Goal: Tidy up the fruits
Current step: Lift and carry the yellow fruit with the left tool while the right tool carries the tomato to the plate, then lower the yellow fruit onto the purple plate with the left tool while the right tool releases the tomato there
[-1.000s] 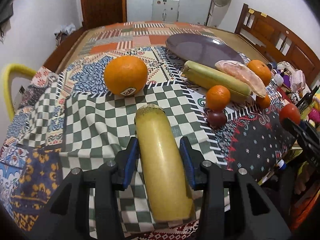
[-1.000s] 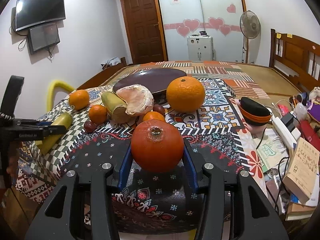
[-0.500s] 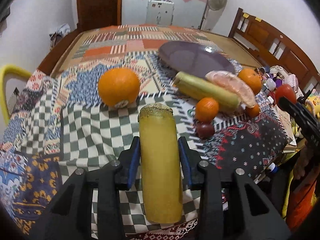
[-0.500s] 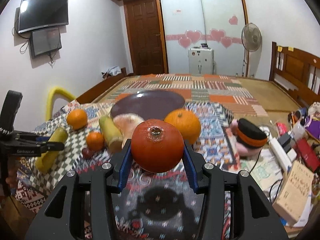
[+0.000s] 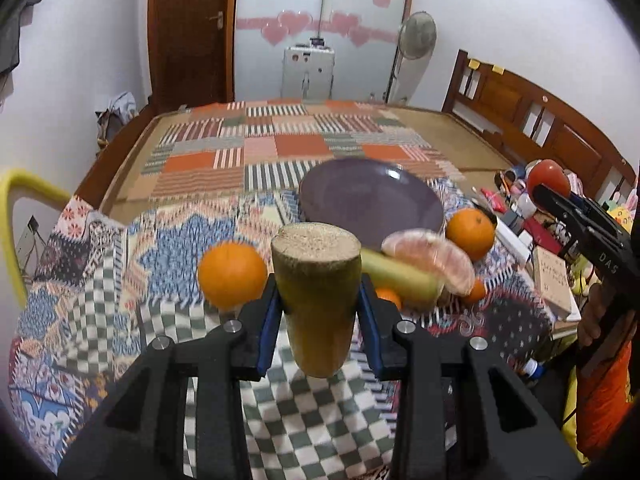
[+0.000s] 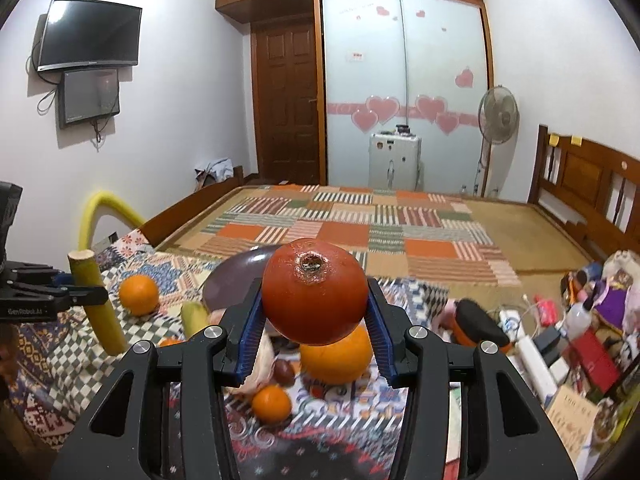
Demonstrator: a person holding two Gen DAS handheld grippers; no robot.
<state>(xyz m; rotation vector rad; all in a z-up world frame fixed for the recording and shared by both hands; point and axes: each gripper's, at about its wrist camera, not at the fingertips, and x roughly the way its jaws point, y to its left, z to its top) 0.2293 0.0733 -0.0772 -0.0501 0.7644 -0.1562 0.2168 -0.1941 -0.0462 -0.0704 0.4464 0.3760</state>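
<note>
Fruit lifted, plate empty

Clamped in the left hand-held gripper [image 5: 318, 312]: a yellow-green cut stalk [image 5: 316, 296], jaws just closing on it. Gripped in the right hand-held gripper [image 6: 315, 322]: a round red pomegranate [image 6: 315, 292]. Both aloft. Purple round plate [image 5: 372, 200] at 12 o'clock still bare; oranges [image 5: 232, 274], peeled segment [image 5: 430, 258] and second stalk left on the patterned bedspread [image 5: 180, 236].

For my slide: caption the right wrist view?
Right gripper lifts a red fruit above the purple plate.
</note>
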